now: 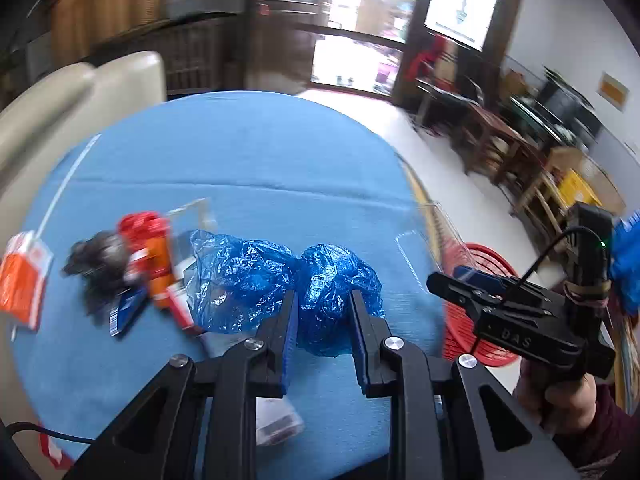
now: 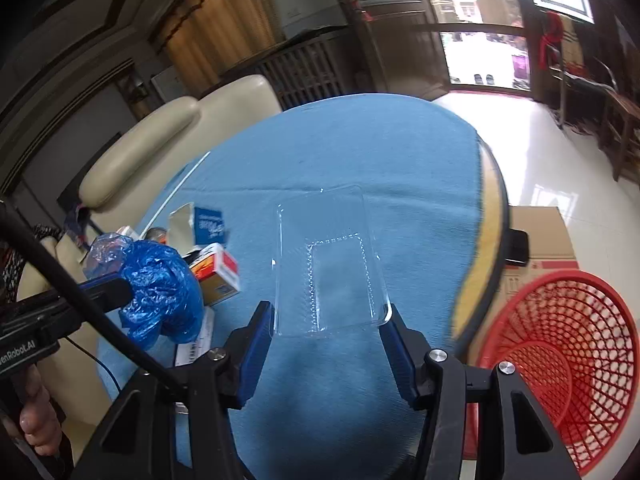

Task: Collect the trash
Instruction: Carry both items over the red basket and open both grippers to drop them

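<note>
A round table with a blue cloth (image 1: 248,152) holds trash. My left gripper (image 1: 323,304) has its jaws around a crumpled blue plastic bag (image 1: 336,280) and looks shut on it. A second blue bag (image 1: 240,280) lies beside it. Left of that lie red and orange wrappers (image 1: 152,256) and a dark crumpled lump (image 1: 100,268). My right gripper (image 2: 328,316) is open, its fingers on either side of a clear plastic tray (image 2: 328,264) on the cloth. It also shows in the left wrist view (image 1: 452,280). A red mesh basket (image 2: 560,360) stands on the floor, right of the table.
Small cardboard boxes (image 2: 216,268) lie beside the blue bag (image 2: 160,292). A cream sofa (image 2: 160,148) is behind the table. A cardboard box (image 2: 540,236) sits by the basket. Wooden chairs (image 1: 500,140) stand along the right wall.
</note>
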{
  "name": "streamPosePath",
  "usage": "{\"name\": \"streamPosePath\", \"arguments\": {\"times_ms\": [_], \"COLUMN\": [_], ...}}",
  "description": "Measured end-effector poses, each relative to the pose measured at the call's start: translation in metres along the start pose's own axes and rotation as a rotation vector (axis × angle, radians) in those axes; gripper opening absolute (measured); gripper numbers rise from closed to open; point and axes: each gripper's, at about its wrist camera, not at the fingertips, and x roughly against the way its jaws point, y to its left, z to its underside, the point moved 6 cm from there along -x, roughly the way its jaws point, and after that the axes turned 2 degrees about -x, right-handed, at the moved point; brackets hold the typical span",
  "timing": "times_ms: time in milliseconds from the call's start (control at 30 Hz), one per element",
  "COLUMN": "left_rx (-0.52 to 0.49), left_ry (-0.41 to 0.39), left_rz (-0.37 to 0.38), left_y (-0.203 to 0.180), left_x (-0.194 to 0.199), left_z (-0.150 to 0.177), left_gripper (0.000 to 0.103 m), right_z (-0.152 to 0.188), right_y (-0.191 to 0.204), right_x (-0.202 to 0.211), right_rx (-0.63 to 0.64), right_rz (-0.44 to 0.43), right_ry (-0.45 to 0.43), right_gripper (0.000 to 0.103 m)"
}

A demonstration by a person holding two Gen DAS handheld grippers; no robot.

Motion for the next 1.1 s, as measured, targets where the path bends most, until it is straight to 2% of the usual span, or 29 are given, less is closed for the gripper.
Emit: {"name": "streamPosePath", "arguments": {"times_ms": [267,467,667,800,833,867,933,1100], "left_rx": [-0.171,-0.284,-0.348,-0.366,-0.369,-0.370,-0.360,-0.335], "left_ry": [0.070,0.136,0.195,0.208,0.213,0.218,0.208,0.181], "left_rz": [0.133,0.213,0.287,0.316,0.320,0.321,0.314,0.288], "left_y": [-0.081,-0.140,-0.187,-0.201,-0.202,-0.203,-0.201,-0.187], "left_x": [-0.031,-0.059,-0.086,-0.094,-0.096,-0.098,-0.099,-0.096], "left_z": [-0.024,-0.028,-0.032,-0.032,-0.032,-0.032,-0.034,-0.041], "left_gripper": [0.026,0.026,0.028,0.031,0.035,0.044,0.053,0.053], "right_z": [0.005,0.019,0.036,0.045,0.047,0.048,0.049,0.047], "right_y": [-0.086,-0.156,-0.201,-0.217,-0.217,-0.219,-0.222,-0.222], "right_x": [0.036,0.068,0.089,0.099,0.101,0.103,0.105,0.112], "right_rx": [-0.175,-0.330,-0.463,-0.531,-0.543,-0.552,-0.575,-0.600], "right_rz": [0.107,0.182,0.200,0.171,0.164,0.161,0.145,0.133], "right_ry": [-0.048,-0.071,-0.078,-0.085,-0.083,-0.084,-0.089,-0.120], "right_gripper": [0.057,0.058,0.060,0.061,0.061,0.061,0.063,0.065]}}
